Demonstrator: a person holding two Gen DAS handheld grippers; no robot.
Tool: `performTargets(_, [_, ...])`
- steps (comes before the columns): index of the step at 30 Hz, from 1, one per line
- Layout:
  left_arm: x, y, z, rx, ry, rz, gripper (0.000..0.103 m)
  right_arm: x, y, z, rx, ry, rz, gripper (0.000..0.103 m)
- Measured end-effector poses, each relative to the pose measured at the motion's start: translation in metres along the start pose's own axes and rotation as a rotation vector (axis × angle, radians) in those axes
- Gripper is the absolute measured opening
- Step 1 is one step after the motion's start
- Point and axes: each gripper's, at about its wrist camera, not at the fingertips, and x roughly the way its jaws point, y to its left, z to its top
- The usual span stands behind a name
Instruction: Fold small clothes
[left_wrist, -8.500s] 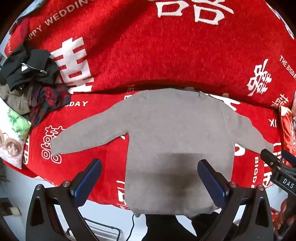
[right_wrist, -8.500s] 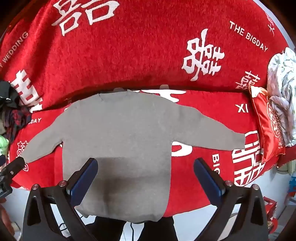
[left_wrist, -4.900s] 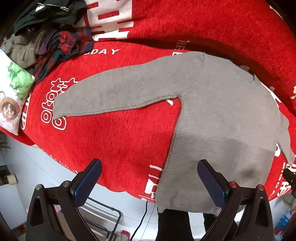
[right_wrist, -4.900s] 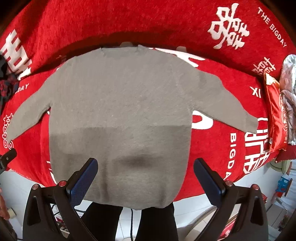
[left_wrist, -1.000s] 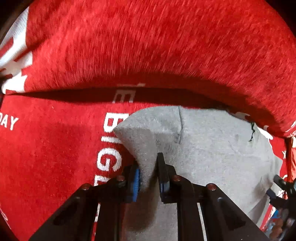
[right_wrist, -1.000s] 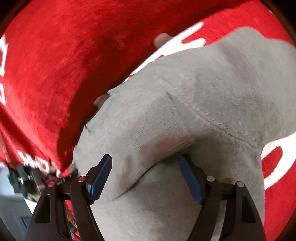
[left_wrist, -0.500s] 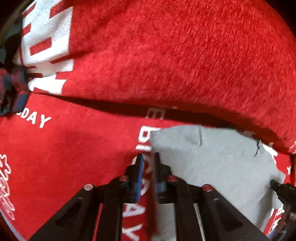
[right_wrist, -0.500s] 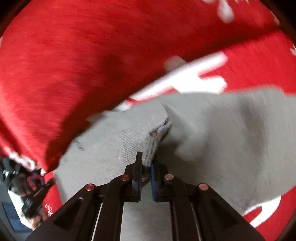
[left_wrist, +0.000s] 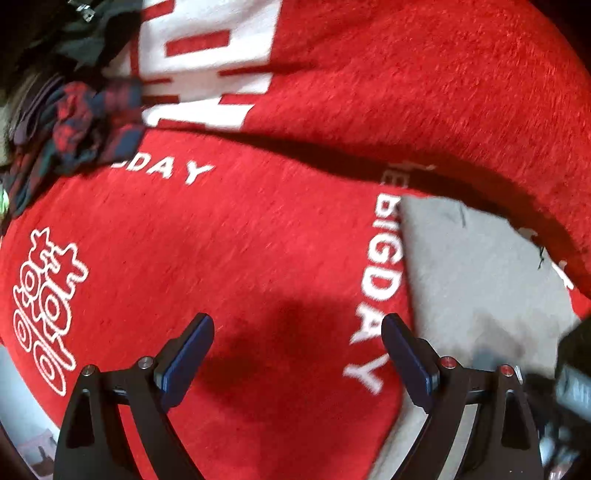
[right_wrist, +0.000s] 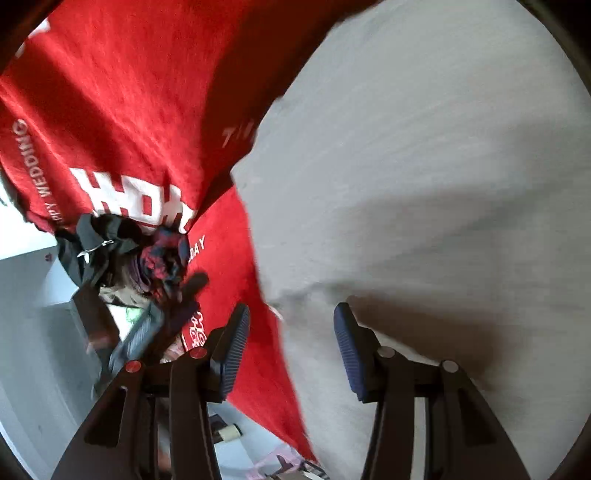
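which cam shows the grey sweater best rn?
Right wrist: the sweater fills most of the frame, though blurred, under the open right gripper. Left wrist shows only a folded part at right, beside the open left gripper.

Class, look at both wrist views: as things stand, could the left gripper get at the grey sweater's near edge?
Probably yes. The left gripper is open over bare red blanket, and the grey sweater lies flat just to its right with nothing between them.
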Motion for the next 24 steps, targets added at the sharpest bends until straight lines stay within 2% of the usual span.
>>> performTargets(2, [0.002,0.009,-0.009,0.002,0.015,0.000,0.092,0.012,0.001,0.005,0.023,-0.008,-0.006,0.047])
performTargets(3, [0.001,0.015,-0.013,-0.001,0.022,-0.001,0.092,0.014,0.002,0.006,0.024,-0.010,-0.007,0.036])
performTargets(4, [0.001,0.018,-0.016,-0.004,0.022,-0.002,0.092,0.019,0.005,0.006,0.023,-0.006,-0.010,0.018])
performTargets(5, [-0.001,0.022,-0.019,-0.009,0.019,-0.004,0.092,0.024,0.009,0.005,0.021,0.004,0.005,0.008])
performTargets(8, [-0.002,0.029,-0.022,-0.020,0.008,-0.004,0.092,0.022,0.032,0.004,-0.008,0.004,0.043,0.007])
performTargets(11, [0.006,0.032,-0.025,-0.044,0.034,-0.012,0.092,0.051,0.039,0.003,-0.049,0.035,-0.039,0.007])
performTargets(12, [0.007,0.031,-0.025,-0.043,0.037,-0.011,0.092,0.056,0.032,0.002,-0.043,0.044,-0.076,0.008])
performTargets(14, [0.006,0.026,-0.026,-0.028,0.031,-0.018,0.092,0.049,0.030,-0.001,-0.037,0.032,-0.062,0.008])
performTargets(15, [0.007,0.022,-0.026,-0.017,0.029,-0.021,0.092,0.041,0.032,-0.004,-0.050,0.042,-0.069,0.014])
performTargets(16, [0.008,0.017,-0.024,-0.007,0.028,-0.024,0.092,0.034,0.035,-0.006,-0.063,0.064,-0.059,0.034])
performTargets(17, [0.009,0.012,-0.022,0.000,0.026,-0.031,0.092,0.021,0.034,-0.008,-0.079,0.073,-0.051,0.047])
performTargets(18, [0.010,0.004,-0.018,0.004,0.022,-0.045,0.092,-0.003,0.032,-0.010,-0.105,0.040,-0.058,0.057])
performTargets(21, [0.013,-0.017,-0.005,0.007,0.002,-0.089,0.092,-0.067,0.010,0.000,-0.105,-0.092,-0.175,0.057])
performTargets(24, [0.024,-0.043,0.001,0.043,0.006,-0.096,0.092,-0.137,-0.031,0.021,-0.003,-0.263,-0.310,0.057])
